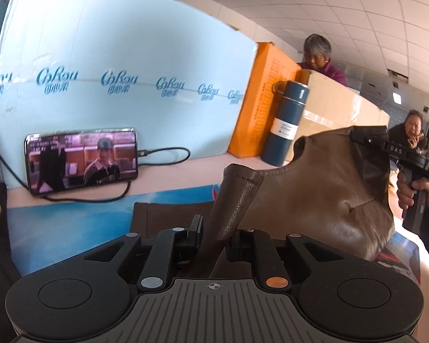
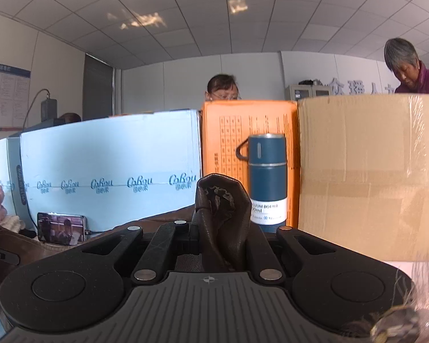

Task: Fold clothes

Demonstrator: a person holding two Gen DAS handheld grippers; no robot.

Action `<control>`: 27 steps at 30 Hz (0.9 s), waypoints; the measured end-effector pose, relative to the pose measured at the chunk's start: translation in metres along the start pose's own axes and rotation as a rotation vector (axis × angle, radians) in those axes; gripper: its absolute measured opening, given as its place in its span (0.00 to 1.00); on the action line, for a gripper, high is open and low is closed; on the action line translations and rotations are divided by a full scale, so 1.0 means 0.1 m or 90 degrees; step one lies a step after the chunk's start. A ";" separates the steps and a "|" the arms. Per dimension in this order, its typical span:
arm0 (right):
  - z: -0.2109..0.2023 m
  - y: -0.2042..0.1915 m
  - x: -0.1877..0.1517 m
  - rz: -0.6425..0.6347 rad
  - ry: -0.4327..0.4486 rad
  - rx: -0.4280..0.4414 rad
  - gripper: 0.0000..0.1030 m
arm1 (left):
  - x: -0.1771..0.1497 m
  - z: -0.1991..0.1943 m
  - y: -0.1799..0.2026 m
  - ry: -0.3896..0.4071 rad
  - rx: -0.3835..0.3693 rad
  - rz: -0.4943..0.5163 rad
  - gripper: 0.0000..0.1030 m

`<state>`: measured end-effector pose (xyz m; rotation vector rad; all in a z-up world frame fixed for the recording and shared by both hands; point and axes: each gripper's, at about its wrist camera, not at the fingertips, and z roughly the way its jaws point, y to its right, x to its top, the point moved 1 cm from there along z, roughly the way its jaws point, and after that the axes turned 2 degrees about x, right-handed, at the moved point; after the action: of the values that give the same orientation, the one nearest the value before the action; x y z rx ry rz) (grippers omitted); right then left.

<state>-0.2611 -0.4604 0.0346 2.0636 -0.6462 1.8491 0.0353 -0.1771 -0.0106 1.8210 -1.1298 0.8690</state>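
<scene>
A brown leather garment [image 1: 314,188] hangs lifted above the table, stretched between both grippers. My left gripper [image 1: 214,238] is shut on one bunched edge of it. My right gripper [image 2: 221,237] is shut on another bunched edge [image 2: 223,217], which sticks up between the fingers. In the left wrist view the right gripper [image 1: 383,148] shows at the far right, pinching the garment's far corner. More of the garment [image 2: 28,245] lies at the lower left of the right wrist view.
A phone [image 1: 81,163] playing video leans on a light blue box [image 1: 114,65], with a cable [image 1: 163,154] attached. A dark blue flask [image 2: 267,177] stands before an orange box [image 2: 228,137] and a cardboard box [image 2: 371,171]. People sit behind.
</scene>
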 end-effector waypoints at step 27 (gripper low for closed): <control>0.74 0.45 -0.04 0.138 -0.150 0.036 0.08 | -0.04 0.00 -0.24 -0.009 0.068 -0.054 0.05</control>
<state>-0.2212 -0.5348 0.0175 2.3542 -0.9193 1.7648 0.0557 -0.1688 -0.0205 1.9499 -1.0252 0.8824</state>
